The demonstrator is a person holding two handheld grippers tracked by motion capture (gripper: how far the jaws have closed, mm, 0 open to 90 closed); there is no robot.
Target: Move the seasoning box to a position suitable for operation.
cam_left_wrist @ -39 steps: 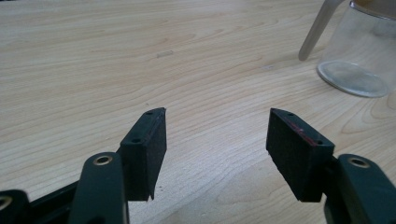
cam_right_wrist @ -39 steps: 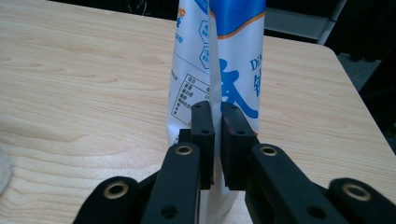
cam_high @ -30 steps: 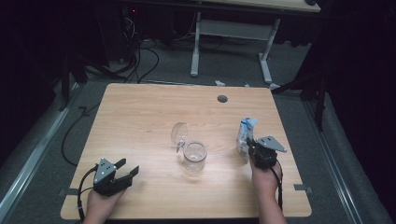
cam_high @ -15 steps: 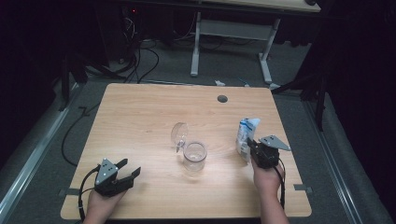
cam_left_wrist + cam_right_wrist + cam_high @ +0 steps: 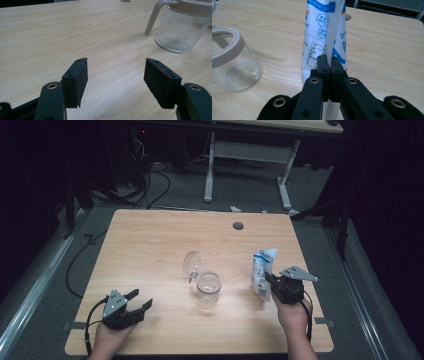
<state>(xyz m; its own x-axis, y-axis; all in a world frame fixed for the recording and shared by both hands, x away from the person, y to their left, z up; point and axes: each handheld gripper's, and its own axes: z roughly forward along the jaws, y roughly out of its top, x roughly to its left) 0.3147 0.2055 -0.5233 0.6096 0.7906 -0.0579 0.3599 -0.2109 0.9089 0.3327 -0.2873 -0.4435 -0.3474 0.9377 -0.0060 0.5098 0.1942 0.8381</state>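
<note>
Glass jar [image 5: 208, 286] near pouch [image 5: 262, 268]; lid [image 5: 191, 263] seemingly open

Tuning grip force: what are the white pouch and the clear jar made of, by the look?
Pouch: thin, glossy printed plastic film, probably; it creases where the right claw pinches it. Jar: clear, glass or hard plastic, can't tell; opaque beige rim and handle look plastic.

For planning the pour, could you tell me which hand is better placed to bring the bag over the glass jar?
Right. The right gripper is already clamped on the white and blue bag, beside the glass jar; the left gripper rests open and holds nothing.
</note>
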